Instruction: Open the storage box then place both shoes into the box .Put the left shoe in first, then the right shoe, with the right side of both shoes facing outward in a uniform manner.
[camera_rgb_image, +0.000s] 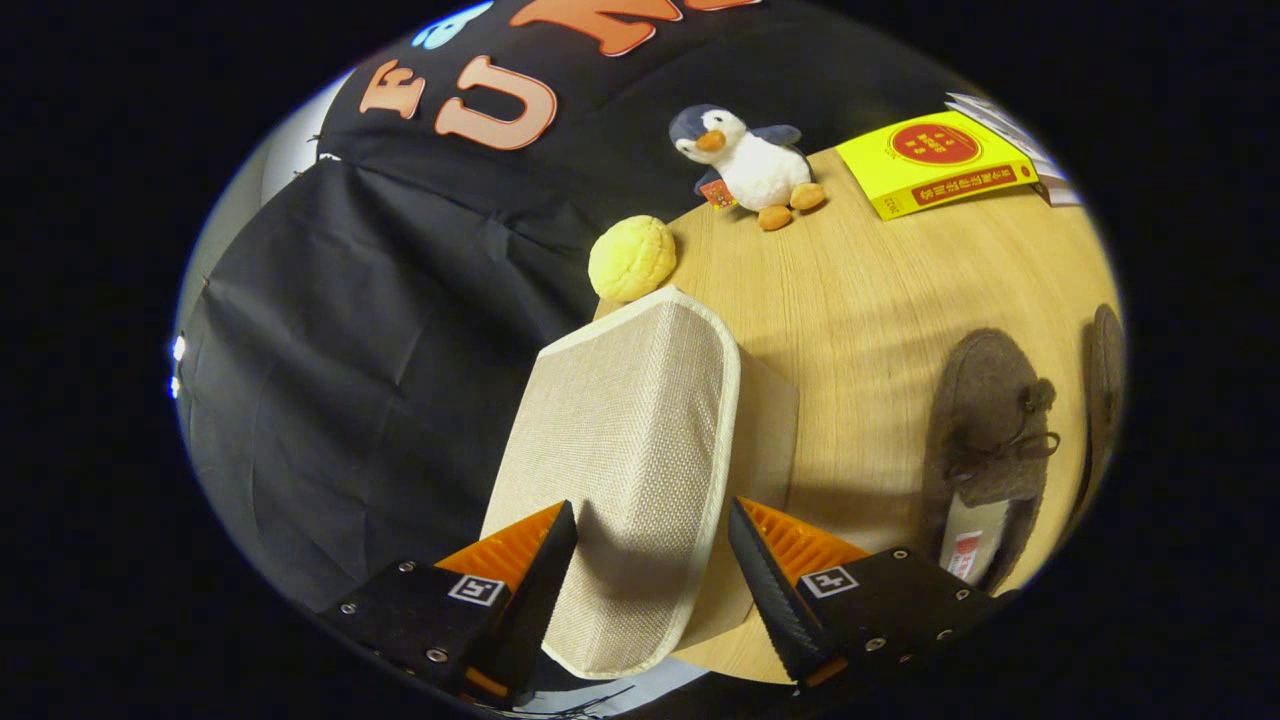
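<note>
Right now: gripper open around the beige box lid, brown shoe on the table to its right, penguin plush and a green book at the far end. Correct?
One error: the book is yellow, not green, as the gripper view shows. The rest holds: the gripper is open with the beige box lid between its fingers, the brown shoe lies on the table to the right, and the penguin plush sits at the far end.

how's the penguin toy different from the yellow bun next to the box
The penguin toy is white and grey with orange beak and feet; the yellow bun is one pale yellow, bumpy dome. The penguin sits farther back, apart from the storage box; the bun sits right behind it. Both rest on the table, beyond the open tool.
</note>
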